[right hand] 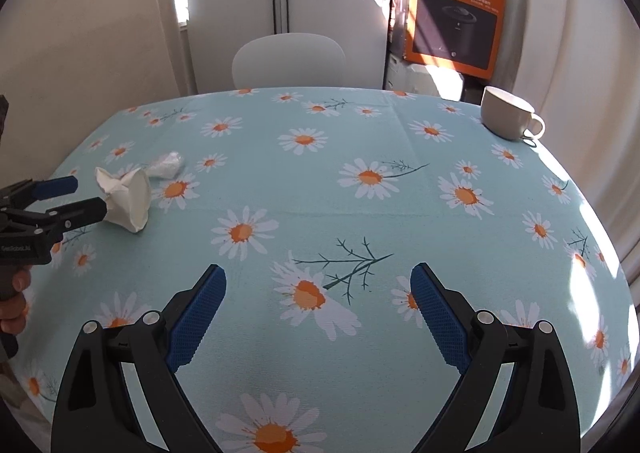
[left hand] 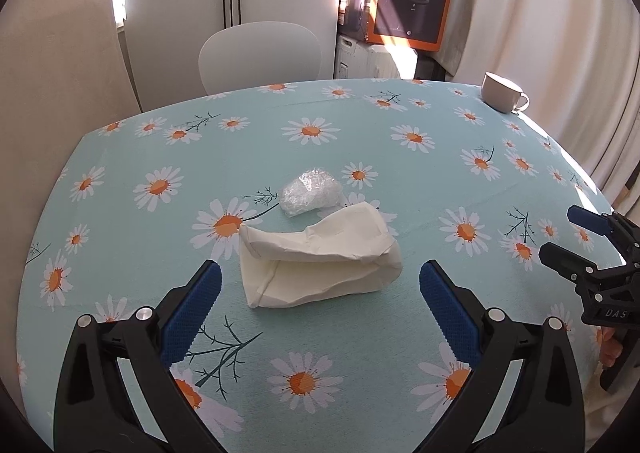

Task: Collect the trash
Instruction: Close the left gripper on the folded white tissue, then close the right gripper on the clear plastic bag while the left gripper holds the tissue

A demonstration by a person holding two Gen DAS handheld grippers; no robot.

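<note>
A crumpled white paper tissue [left hand: 320, 257] lies on the daisy tablecloth, just ahead of my left gripper [left hand: 320, 285], which is open with its jaws wide on either side of the tissue's near end. A clear crumpled plastic wrapper [left hand: 310, 193] lies just behind the tissue. In the right wrist view the tissue [right hand: 128, 199] and the wrapper [right hand: 166, 165] sit at the far left, with the left gripper [right hand: 68, 197] beside them. My right gripper [right hand: 318, 293] is open and empty over the table's middle; it also shows at the right edge of the left wrist view [left hand: 576, 237].
A white cup [right hand: 506, 113] with a handle stands at the table's far right corner. A white chair [right hand: 288, 61] stands behind the table's far edge. An orange Philips box [right hand: 452, 9] sits on shelving behind. Curtains hang on the right.
</note>
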